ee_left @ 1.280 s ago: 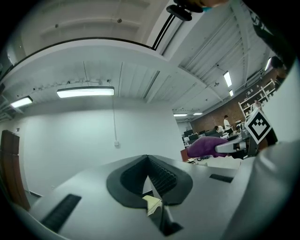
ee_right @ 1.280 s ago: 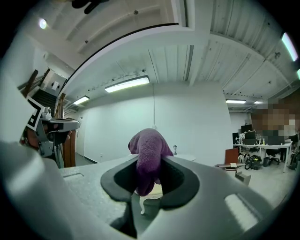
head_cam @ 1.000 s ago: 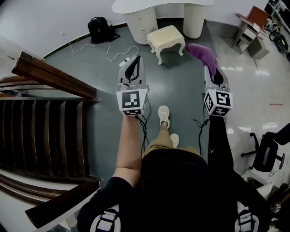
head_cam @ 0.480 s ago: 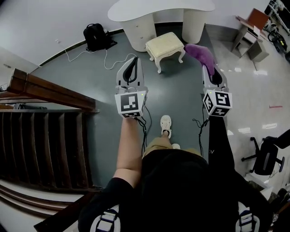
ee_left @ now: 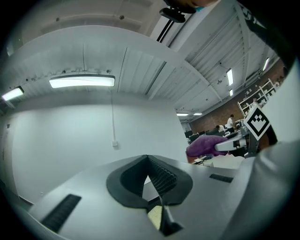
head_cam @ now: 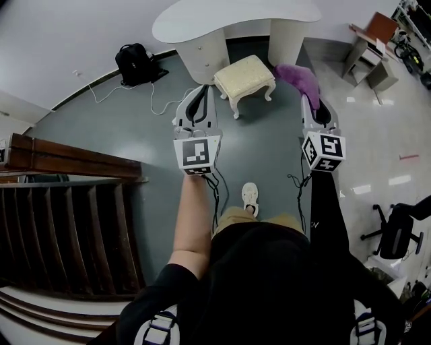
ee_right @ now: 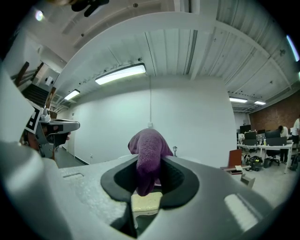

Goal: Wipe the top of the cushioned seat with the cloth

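Right gripper (head_cam: 309,98) jaws clamped on purple cloth (head_cam: 298,76), left gripper (head_cam: 201,89) jaws closed on nothing, cushioned seat (head_cam: 244,72) on floor (head_cam: 269,145) ahead

Grey floor (head_cam: 114,131): cream cushioned seat (head_cam: 244,71), white desk (head_cam: 236,11) behind, black bag (head_cam: 133,62), possibly backpack.

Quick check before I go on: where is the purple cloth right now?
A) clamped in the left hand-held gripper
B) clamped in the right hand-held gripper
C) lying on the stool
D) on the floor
B: the right gripper view shows the cloth pinched between the jaws of the right hand-held gripper, and the head view shows it off to the side of the stool, not on it.
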A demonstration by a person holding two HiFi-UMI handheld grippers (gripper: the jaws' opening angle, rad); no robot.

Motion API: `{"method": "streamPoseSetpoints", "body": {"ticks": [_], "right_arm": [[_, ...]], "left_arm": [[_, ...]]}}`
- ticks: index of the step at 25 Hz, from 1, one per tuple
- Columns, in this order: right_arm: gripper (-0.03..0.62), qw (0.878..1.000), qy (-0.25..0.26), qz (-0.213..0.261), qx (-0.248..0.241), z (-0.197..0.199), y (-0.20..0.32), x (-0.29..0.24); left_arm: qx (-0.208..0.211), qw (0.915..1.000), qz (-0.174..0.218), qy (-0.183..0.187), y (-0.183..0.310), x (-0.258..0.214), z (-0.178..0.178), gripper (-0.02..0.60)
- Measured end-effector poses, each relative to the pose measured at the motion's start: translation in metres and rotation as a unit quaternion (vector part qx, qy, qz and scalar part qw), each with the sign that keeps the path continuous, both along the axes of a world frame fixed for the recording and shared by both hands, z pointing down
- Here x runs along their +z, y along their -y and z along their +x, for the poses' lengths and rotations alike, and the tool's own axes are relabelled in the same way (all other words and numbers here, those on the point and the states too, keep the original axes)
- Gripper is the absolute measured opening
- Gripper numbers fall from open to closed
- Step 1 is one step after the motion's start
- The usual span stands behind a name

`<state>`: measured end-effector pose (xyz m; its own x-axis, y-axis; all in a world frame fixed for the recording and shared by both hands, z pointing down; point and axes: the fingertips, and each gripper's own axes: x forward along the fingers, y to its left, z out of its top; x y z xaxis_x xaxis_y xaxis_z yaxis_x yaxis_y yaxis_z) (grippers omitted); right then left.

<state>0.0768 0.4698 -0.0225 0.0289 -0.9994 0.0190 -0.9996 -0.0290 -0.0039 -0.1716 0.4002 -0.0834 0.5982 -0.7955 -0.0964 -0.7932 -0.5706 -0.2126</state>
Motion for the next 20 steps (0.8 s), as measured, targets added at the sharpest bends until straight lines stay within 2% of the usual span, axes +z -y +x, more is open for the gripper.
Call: {"method": "streamPoseSetpoints", "body": {"ticks": [4,11,20], "right_arm": [[0.084,1.0,-0.002,-0.009,0.006,-0.002,0.025,0.006],[0.084,1.0,-0.001,0.01,-0.018,-0.017,0.06,0.002],[0.084,1.0,0.021,0.012,-0.01,-0.001,0.112,0.004]], "left_arm": [[0.008,0.9998,0.011,0.012,0.023,0.0,0.002,0.008],[0.004,1.0,-0.001,0.004,0.06,0.005,-0.006,0.008],[-0.009,0.9999,0.005,0.006,0.105,0.008,0.0,0.008]]}}
